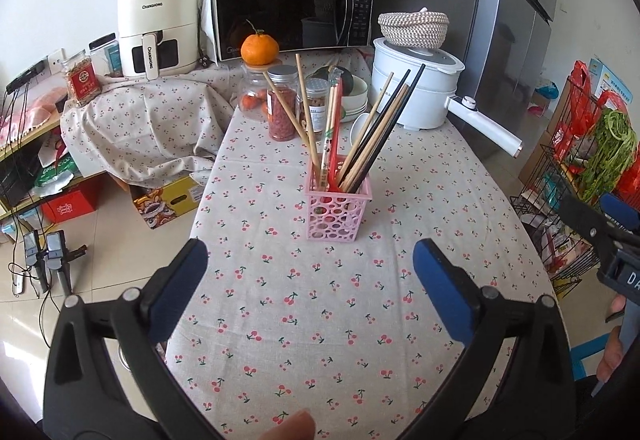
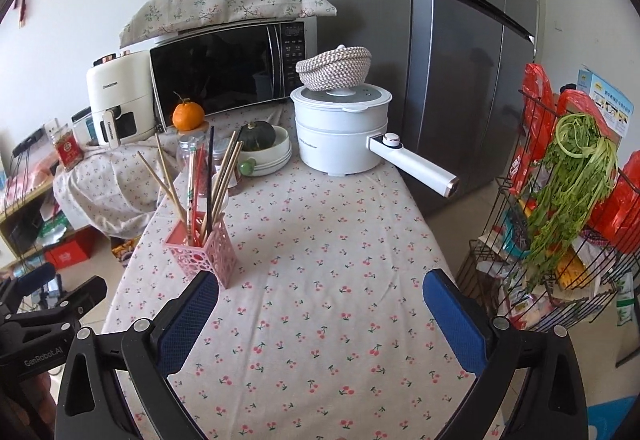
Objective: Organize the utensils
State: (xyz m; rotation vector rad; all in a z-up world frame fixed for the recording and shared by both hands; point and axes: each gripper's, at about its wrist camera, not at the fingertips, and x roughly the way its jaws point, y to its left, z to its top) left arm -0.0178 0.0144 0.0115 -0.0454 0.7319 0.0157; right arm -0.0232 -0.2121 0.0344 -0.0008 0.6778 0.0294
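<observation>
Both the left gripper [image 1: 310, 260] and right gripper [image 2: 320, 290] hung spread and empty above the tablecloth [image 1: 320, 320], near the chopsticks [image 1: 372, 136] standing in the pink holder [image 1: 336, 212].

Black left gripper [image 1: 310, 256], right gripper [image 2: 320, 290], blue pads, silver screws

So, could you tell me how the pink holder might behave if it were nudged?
The pink holder looks like thin perforated plastic, so probably light. The long chopsticks lean well above its rim, so it may tip rather than slide on the tablecloth.
</observation>
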